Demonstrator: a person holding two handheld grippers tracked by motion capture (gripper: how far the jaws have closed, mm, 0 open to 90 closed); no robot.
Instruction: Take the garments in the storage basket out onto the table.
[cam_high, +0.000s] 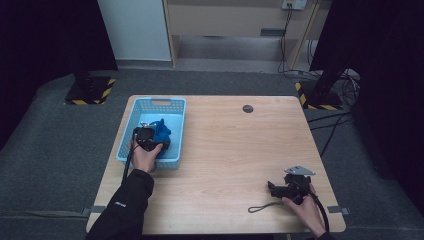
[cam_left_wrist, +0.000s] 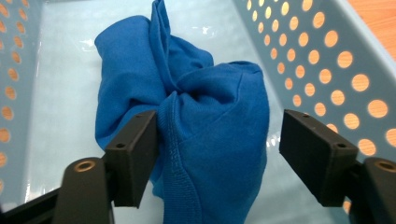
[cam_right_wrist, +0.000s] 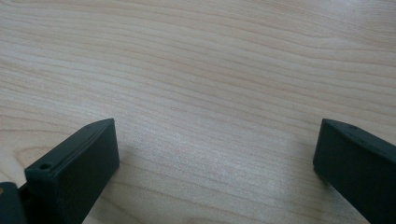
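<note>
Cloth (cam_left_wrist: 205, 116), blue, bunched in basket (cam_high: 131, 131) at worktop (cam_high: 235, 150) nine o'clock, lay between left tool's (cam_left_wrist: 219, 154) spread jaws; right tool (cam_high: 280, 190), also spread, idled at five o'clock.

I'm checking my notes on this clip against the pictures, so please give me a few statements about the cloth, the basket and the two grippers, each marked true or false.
1. The blue cloth lies bunched inside the light blue basket. True.
2. The left gripper has its jaws clamped shut with nothing between them. False: the jaws stand apart, with the cloth between them.
3. The right gripper is open above the bare wooden table. True.
4. The right gripper is inside the basket. False: it is near the table's front right corner, far from the basket.
5. The basket's walls are solid. False: they are perforated with round holes.
</note>
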